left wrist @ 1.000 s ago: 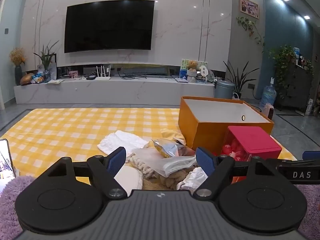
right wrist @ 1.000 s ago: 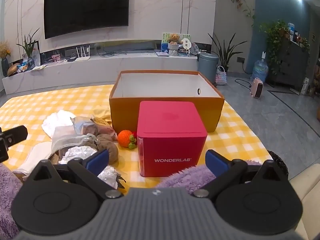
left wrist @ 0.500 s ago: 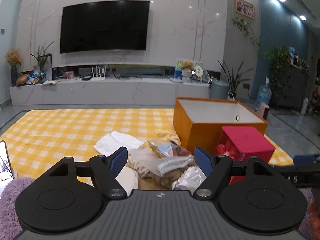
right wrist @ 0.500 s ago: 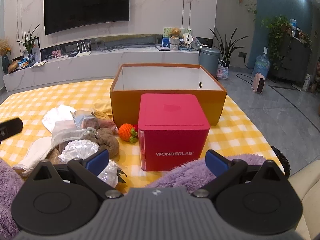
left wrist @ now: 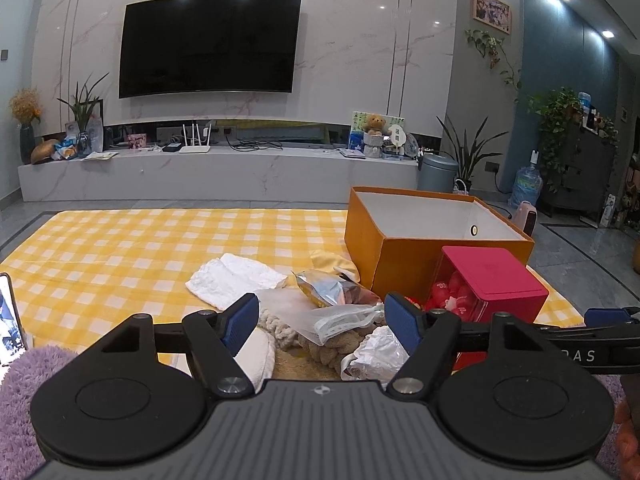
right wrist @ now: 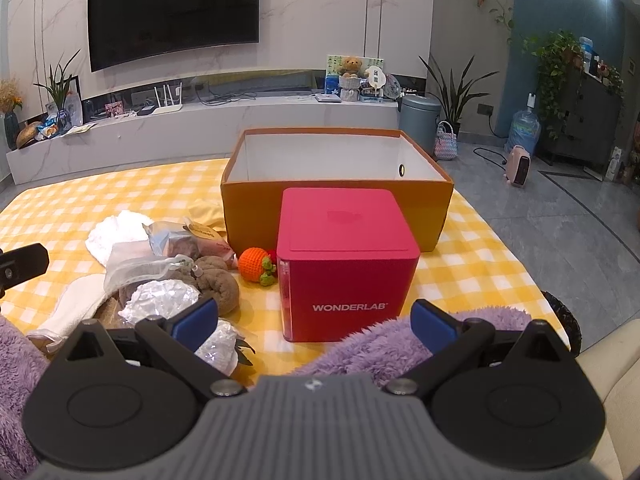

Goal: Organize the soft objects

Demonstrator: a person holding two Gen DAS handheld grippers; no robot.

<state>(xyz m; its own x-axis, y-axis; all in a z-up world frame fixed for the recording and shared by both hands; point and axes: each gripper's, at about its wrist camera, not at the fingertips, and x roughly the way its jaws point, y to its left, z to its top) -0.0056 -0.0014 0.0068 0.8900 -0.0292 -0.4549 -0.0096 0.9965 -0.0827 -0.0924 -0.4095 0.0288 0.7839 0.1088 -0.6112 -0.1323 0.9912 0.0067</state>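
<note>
A pile of soft things lies on the yellow checked cloth (left wrist: 140,248): a white cloth (left wrist: 234,278), a mesh bag (left wrist: 340,318), a foil snack bag (left wrist: 324,290), a brown plush (right wrist: 218,284), crumpled silver wrap (right wrist: 160,300) and a knitted orange fruit (right wrist: 256,264). An open orange box (right wrist: 336,208) stands behind a red WONDERLAB cube (right wrist: 346,264). My left gripper (left wrist: 322,316) is open and empty just above the pile. My right gripper (right wrist: 314,316) is open and empty in front of the red cube.
Purple fluffy fabric (right wrist: 392,346) lies at the near edge under both grippers. A phone (left wrist: 10,320) stands at the far left. Behind the cloth are a TV console (left wrist: 220,172) and grey floor (right wrist: 560,216) to the right.
The left gripper has drifted slightly back and up from the pile. The right gripper has risen and tipped a little. Both stay open and empty.
</note>
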